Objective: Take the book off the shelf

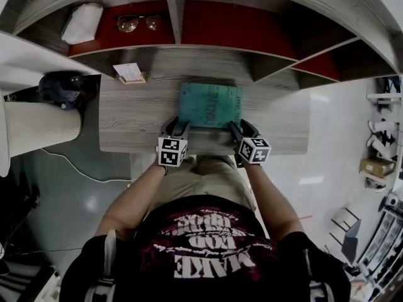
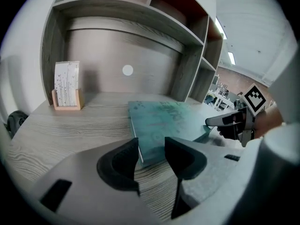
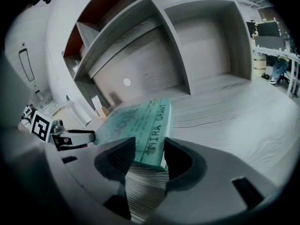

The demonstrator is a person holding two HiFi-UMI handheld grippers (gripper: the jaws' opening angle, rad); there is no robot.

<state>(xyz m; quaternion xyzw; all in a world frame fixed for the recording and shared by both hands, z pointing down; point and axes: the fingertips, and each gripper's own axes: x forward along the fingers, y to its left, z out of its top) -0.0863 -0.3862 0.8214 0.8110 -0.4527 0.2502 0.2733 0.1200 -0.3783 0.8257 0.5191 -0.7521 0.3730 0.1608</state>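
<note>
A person (image 1: 208, 244) in a dark printed T-shirt stands at a wood-grain desk (image 1: 132, 118), a gripper in each hand. The left gripper (image 1: 181, 124) has its jaws spread about the near left corner of a teal book (image 1: 211, 104). The right gripper (image 1: 240, 126) is likewise released, its jaws parted round the near right corner, where the spine reads MIRA GRANT. Neither claw visibly squeezes the book. It lies flat, cover up, on the desk close to the front edge, below and in front of the shelf unit (image 1: 174, 11). Farther back on the desk, to the left, a small card stand (image 1: 130, 74) holds a pale printed card. In a red-backed upper compartment of the shelf unit lie a pair of spectacles (image 1: 139, 22) and, left of them, a white bundle (image 1: 82, 22).
</note>
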